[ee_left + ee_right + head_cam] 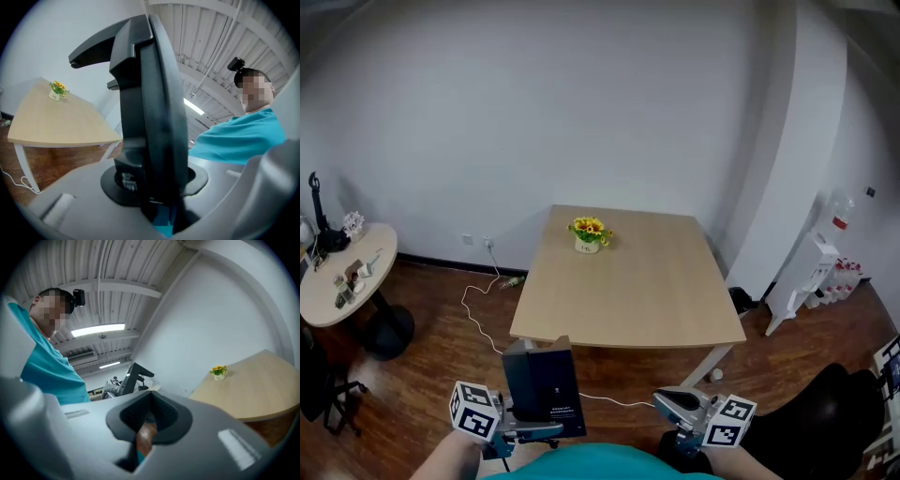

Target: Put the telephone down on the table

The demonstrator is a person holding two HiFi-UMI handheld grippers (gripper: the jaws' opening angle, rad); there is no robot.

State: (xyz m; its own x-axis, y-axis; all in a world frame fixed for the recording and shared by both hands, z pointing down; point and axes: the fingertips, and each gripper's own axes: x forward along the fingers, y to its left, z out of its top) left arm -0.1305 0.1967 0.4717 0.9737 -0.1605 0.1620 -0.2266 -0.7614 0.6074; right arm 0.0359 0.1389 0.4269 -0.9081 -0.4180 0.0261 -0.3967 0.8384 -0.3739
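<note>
Left tongs (534, 429): clenched on the telephone (546, 384), gripping its lower end. The black body fills the space between the jaws in the left gripper view. The phone stands roughly upright.

Right tongs (675, 403): jaws together, only a narrow slit between them, nothing in it. They sit level with the left tongs and well apart from them, low in the head view.

Telephone position: in the air over the wood floor (431, 375), not on the surface (647, 291). It is just short of the near edge, toward the near-left corner. A thin white cord (619, 403) runs from its base toward the right tongs.

Surface: light wood top, white legs. The only item on it is a small white pot of yellow flowers (589, 234), close to the far edge, toward the far-left corner.

Room:
- A plain white wall (581, 112) stands behind the surface.
- A white cable (473, 314) trails over the floor from the wall past the left edge.
- A round side table (323, 300) with small clutter stands far left.
- A black chair (825, 412) stands near right.
- A white stand (806, 272) leans by the right wall.
</note>
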